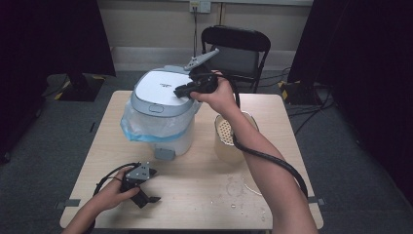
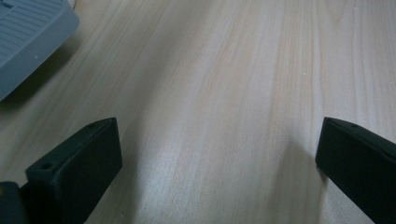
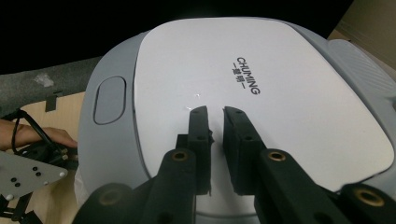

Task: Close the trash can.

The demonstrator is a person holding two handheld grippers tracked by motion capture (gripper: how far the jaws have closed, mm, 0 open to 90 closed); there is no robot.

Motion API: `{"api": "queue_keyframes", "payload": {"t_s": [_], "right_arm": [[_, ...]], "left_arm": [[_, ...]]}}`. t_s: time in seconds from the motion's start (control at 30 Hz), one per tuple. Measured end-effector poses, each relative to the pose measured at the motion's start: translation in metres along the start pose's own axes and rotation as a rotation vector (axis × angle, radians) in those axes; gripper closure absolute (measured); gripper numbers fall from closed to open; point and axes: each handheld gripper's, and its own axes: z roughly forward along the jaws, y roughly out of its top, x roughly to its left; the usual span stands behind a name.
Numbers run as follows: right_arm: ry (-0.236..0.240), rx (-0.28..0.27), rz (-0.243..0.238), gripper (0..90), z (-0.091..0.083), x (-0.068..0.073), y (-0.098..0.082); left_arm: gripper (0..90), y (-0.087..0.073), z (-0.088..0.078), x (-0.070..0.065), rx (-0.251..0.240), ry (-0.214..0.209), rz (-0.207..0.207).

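Your right tool [image 3: 215, 114], its jaws drawn together on nothing, rests tips-down on the flat white-and-grey lid of the plastic step bin [image 1: 160, 92]; the lid's long axis runs away from the tips toward its oval grey button [image 3: 109, 100]. A blue-edged clear bag [image 1: 141, 126] lines the bin. Your left tool [image 1: 141, 187] lies on the pale wooden tabletop [image 2: 224, 93], jaws wide apart, with the bin's grey pedal [image 2: 28, 37] ahead of it.

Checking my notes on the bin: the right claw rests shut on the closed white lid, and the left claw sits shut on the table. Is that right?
Not quite. The left claw is open: the left gripper view shows its jaws wide apart over the bare table. The rest holds: the right claw rests shut on the closed white lid.
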Motion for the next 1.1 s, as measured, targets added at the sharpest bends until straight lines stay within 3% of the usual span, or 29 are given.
{"api": "queue_keyframes", "payload": {"t_s": [0.2, 0.47, 0.73, 0.87, 0.97, 1.07, 1.1], "right_arm": [[0.007, 0.009, -0.020, 90.0, 0.0025, 0.0031, 0.0016], [0.008, 0.000, -0.020, 90.0, 0.0039, 0.0037, -0.0006], [0.009, 0.041, -0.037, 90.0, 0.0047, 0.0034, 0.0046], [0.021, 0.001, -0.015, 90.0, 0.0034, 0.0021, -0.0001], [0.037, -0.023, -0.008, 77.9, 0.0018, 0.0032, -0.0028], [0.007, -0.027, 0.014, 56.1, -0.0012, 0.0023, -0.0041], [-0.003, -0.026, 0.024, 53.6, -0.0022, 0.0021, -0.0049]], "left_arm": [[0.0, -0.0001, 0.0000, 0.0000, 0.000, -0.001, 0.000], [0.0, -0.0001, 0.0002, -0.0002, 0.001, -0.002, -0.003], [0.0, -0.0003, 0.0011, -0.0002, -0.008, -0.010, -0.009], [0.0, -0.0001, 0.0011, 0.0001, -0.007, -0.012, -0.006], [0.0, 0.0001, 0.0009, 0.0007, -0.008, -0.009, 0.004], [0.0, 0.0001, 0.0009, 0.0006, -0.008, -0.009, 0.004], [0.0, 0.0001, 0.0009, 0.0006, -0.008, -0.009, 0.004]]}}
